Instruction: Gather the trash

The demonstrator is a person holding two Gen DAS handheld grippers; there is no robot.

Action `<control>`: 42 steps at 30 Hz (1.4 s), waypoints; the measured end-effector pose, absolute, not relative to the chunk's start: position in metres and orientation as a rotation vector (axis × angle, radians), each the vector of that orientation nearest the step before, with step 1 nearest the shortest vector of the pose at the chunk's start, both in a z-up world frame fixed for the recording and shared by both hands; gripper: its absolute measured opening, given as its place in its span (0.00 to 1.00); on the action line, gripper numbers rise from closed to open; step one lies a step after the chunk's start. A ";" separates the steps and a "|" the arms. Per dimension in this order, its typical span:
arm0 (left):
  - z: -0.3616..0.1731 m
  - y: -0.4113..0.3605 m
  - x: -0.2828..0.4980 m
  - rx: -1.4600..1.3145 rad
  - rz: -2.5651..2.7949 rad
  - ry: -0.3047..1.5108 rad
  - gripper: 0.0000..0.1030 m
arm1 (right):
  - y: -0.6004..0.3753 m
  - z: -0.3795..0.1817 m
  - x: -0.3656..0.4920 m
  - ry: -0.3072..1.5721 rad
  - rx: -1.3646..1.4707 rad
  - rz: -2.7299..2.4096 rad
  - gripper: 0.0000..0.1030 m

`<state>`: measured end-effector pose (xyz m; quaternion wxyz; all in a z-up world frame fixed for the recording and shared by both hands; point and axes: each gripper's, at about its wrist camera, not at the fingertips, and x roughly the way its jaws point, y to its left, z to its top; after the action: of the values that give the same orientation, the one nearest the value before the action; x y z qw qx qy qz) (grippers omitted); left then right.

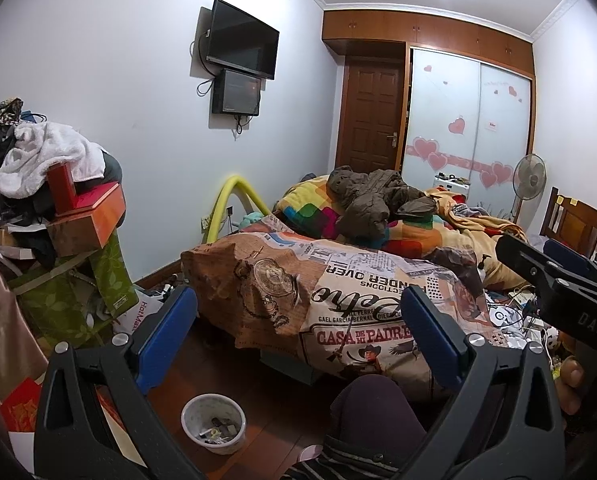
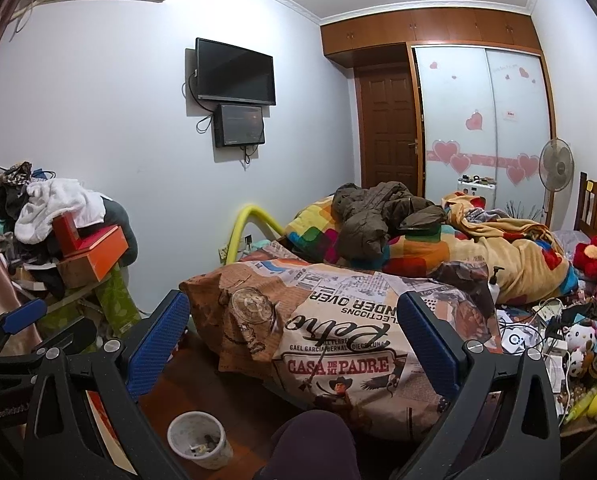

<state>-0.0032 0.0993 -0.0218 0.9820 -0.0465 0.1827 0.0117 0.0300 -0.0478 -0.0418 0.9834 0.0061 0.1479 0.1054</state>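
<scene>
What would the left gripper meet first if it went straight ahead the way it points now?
Probably the printed quilt at the bed's near corner: it fills the gap ahead of the open left gripper. Depth is unclear, and nothing visible lies between them.

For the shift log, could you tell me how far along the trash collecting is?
Some scraps already lie in the small white bin on the floor. Nothing is in hand: the left gripper and right gripper are both open and empty. The clutter on the bed's right side is untouched.
</scene>
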 end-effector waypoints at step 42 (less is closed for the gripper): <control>-0.020 0.093 -0.005 -0.104 -0.007 0.370 0.99 | -0.052 -0.045 0.032 0.305 0.011 0.209 1.00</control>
<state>-0.0045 0.0930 -0.0204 0.9816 -0.0515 0.1839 -0.0034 0.0318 -0.0516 -0.0446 0.9829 0.0056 0.1516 0.1040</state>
